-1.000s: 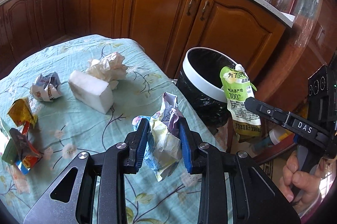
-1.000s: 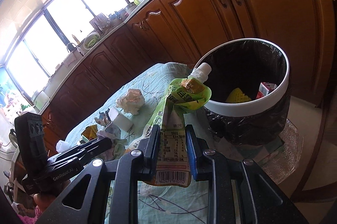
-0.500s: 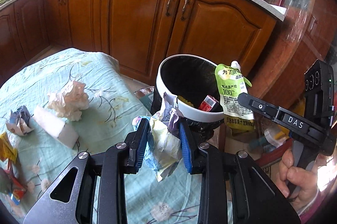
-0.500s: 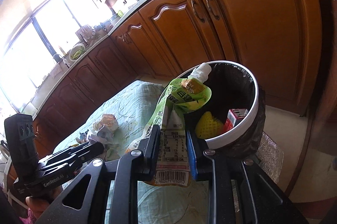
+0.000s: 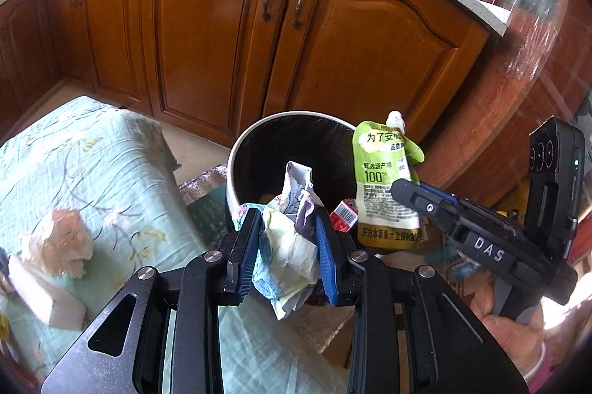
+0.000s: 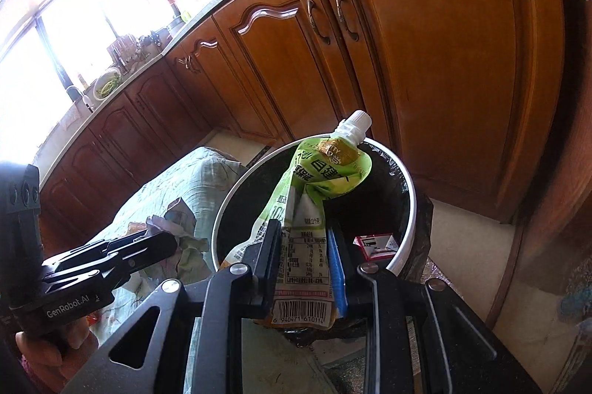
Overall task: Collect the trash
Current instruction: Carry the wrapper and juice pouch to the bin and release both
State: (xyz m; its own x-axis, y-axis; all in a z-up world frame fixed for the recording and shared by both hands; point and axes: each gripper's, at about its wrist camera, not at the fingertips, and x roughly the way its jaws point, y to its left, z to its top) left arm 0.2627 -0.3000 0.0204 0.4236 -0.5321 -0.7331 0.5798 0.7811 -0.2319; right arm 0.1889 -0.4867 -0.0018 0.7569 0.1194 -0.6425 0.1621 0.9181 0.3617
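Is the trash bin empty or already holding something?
Not empty: inside the trash bin lie a red-and-white carton and something yellow.

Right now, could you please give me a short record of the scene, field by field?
left gripper: shut on crumpled paper
right gripper: shut on green pouch
bin: black liner, white rim, beside the table
inside bin: red carton, something yellow
left on table: tissue wad, white block
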